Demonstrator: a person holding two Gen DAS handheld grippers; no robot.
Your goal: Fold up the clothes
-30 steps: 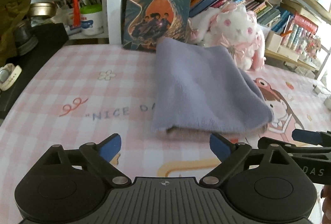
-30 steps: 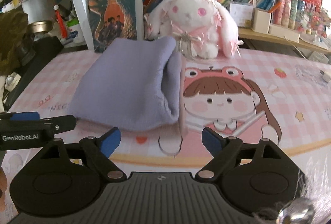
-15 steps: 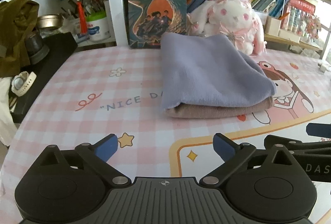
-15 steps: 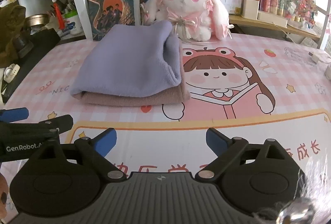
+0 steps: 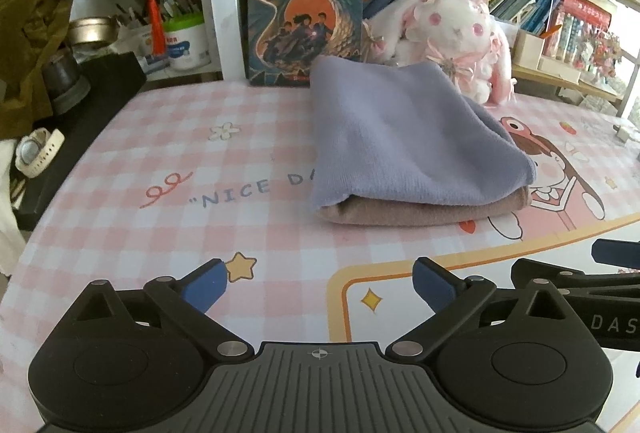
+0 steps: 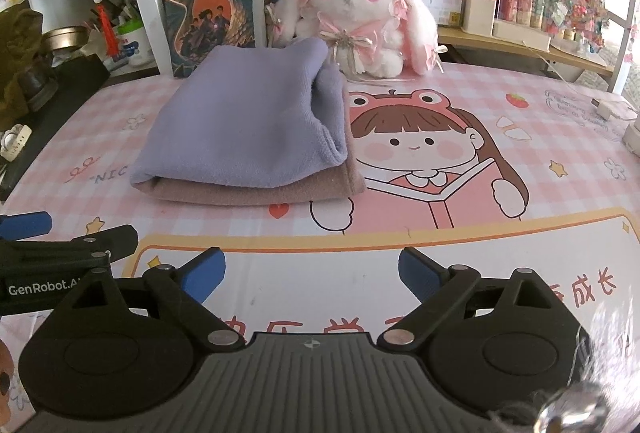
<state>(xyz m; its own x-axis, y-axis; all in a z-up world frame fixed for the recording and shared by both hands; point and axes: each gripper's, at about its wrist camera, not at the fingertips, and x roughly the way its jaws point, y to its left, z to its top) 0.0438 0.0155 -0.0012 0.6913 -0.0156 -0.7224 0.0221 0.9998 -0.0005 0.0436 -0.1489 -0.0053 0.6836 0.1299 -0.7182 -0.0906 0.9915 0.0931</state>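
A book (image 5: 305, 11) and a plush rabbit (image 6: 356, 17) are standing just behind the folded cloth (image 5: 404, 137), which is lying on the pink mat (image 5: 160, 161) ahead of the left gripper (image 5: 320, 287) and right gripper (image 6: 310, 275), both gaping empty, nothing lying between.

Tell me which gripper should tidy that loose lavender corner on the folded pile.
Probably the right gripper: the folded pile's bunched lavender corner lies on its side. Both stand open and clear.
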